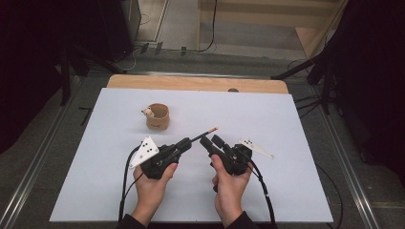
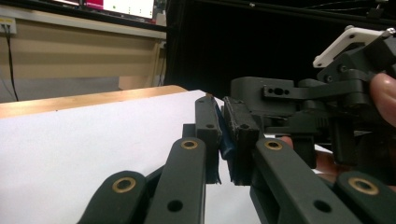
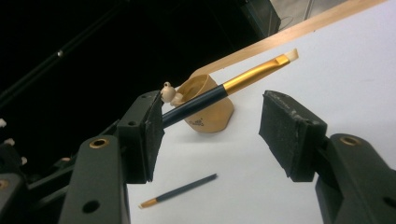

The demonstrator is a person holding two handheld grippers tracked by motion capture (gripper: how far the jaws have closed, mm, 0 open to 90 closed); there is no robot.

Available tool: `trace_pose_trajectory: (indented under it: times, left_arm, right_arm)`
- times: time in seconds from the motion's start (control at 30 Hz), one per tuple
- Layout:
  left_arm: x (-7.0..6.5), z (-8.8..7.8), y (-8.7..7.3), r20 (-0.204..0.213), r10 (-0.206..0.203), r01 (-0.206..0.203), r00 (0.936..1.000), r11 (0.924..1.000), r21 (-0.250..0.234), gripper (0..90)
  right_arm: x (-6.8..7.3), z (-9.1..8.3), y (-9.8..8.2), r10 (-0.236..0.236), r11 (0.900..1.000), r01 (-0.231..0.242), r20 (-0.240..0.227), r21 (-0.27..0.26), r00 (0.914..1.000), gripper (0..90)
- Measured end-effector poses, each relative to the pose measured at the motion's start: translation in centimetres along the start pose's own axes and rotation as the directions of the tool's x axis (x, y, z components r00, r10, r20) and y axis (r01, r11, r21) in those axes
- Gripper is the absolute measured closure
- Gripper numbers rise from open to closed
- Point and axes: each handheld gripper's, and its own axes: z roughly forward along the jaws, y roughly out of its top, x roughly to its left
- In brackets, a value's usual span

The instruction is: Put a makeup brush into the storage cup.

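**Brush held aslant at frame centre**

The brush sits at centre in the high view, its long axis running lower left to upper right, bristles at the upper right. The left gripper pinches its dark handle. The right gripper stands spread beside it, holding nothing. Two brushes: a second lies on the table. One cup stands upper left.
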Motion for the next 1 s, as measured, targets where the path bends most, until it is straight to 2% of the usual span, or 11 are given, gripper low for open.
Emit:
trace_pose_trajectory:
  times: [0.03,0.17,0.33,0.5,0.53,0.57,0.6,0.77,0.93,1.0]
  left_arm:
    - [0.0,0.0,0.0,0.003,-0.004,0.004,1.0000,1.0000,-0.003,85.7]
    - [0.0,-0.1,0.0,0.001,0.005,-0.005,1.0000,1.0000,-0.008,85.8]
    - [0.0,-0.2,0.0,0.002,0.009,-0.009,1.0000,0.9999,-0.011,85.8]
    - [0.0,-0.2,0.0,0.002,0.009,-0.009,1.0000,0.9998,-0.020,85.7]
    - [0.0,-0.2,0.0,0.003,0.010,-0.010,0.9999,0.9997,-0.022,85.7]
    - [0.0,-0.2,0.0,0.003,0.012,-0.012,0.9999,0.9997,-0.022,85.7]
    - [0.0,-0.2,0.0,0.003,0.011,-0.011,0.9999,0.9997,-0.023,85.7]
    - [-0.1,-0.1,0.0,0.010,0.015,-0.015,0.9998,0.9997,-0.021,85.7]
    - [-0.1,-0.1,0.0,0.015,0.021,-0.021,0.9997,0.9996,-0.017,85.7]
    - [-0.2,0.0,-0.1,0.018,0.021,-0.020,0.9996,0.9996,-0.017,85.7]
  right_arm:
    - [0.0,0.0,0.0,0.000,1.000,0.000,0.000,0.000,1.0000,41.6]
    - [0.2,0.4,-0.1,0.069,0.998,-0.069,-0.012,-0.011,0.9976,42.2]
    - [0.3,0.7,0.0,0.152,0.988,-0.153,-0.042,-0.035,0.9876,44.4]
    - [0.1,0.9,0.2,0.226,0.973,-0.228,-0.053,-0.036,0.9727,48.7]
    - [0.0,0.9,0.3,0.242,0.969,-0.244,-0.058,-0.035,0.9686,49.3]
    - [-0.1,1.0,0.3,0.270,0.962,-0.273,-0.070,-0.032,0.9603,50.8]
    - [-0.1,1.0,0.3,0.270,0.962,-0.273,-0.070,-0.032,0.9603,50.8]
    - [-0.4,1.2,0.4,0.326,0.944,-0.328,-0.068,-0.023,0.9430,54.3]
    - [-0.7,1.2,0.5,0.342,0.939,-0.344,-0.061,-0.024,0.9377,57.0]
    - [-0.9,1.3,0.4,0.360,0.932,-0.362,-0.065,-0.022,0.9305,58.1]
